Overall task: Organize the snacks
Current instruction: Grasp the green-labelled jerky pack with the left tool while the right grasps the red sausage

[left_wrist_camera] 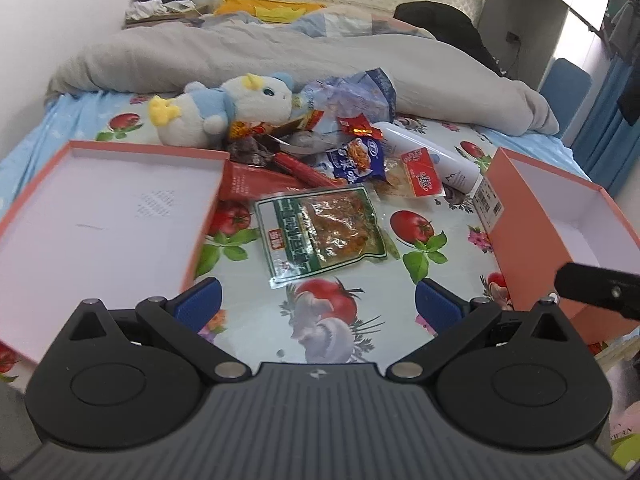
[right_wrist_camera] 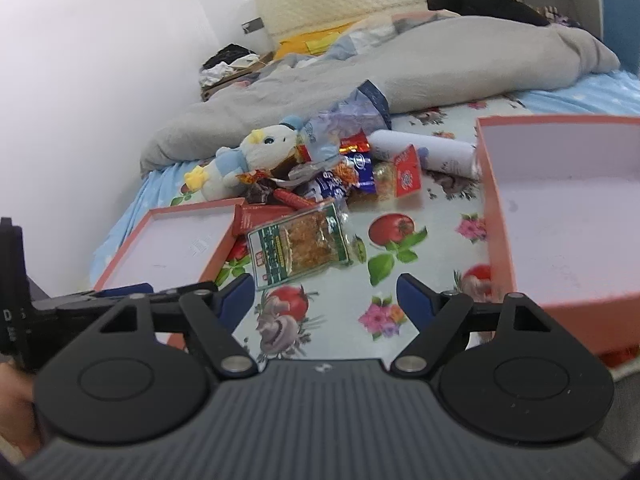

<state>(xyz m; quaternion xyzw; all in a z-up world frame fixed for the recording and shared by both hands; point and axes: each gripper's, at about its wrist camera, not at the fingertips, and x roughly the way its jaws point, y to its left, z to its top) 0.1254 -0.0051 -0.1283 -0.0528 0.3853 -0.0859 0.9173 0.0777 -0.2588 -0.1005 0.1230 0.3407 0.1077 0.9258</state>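
On the left we see a shallow orange lid [left_wrist_camera: 100,216], then our left gripper [left_wrist_camera: 318,306], jaws apart and empty. The green snack packet [left_wrist_camera: 320,232] lies ahead, before the snack pile [left_wrist_camera: 352,148]. Our right gripper [right_wrist_camera: 325,298] gapes empty; rightmost sits the orange box [left_wrist_camera: 560,224].

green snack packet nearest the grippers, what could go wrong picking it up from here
1. The green snack packet lies flat on the soft tomato-print sheet; the open right gripper may pinch fabric with it.
2. Its far edge touches the red packet in the snack pile, which might drag along.
3. The left gripper hovers close, so the two could bump.
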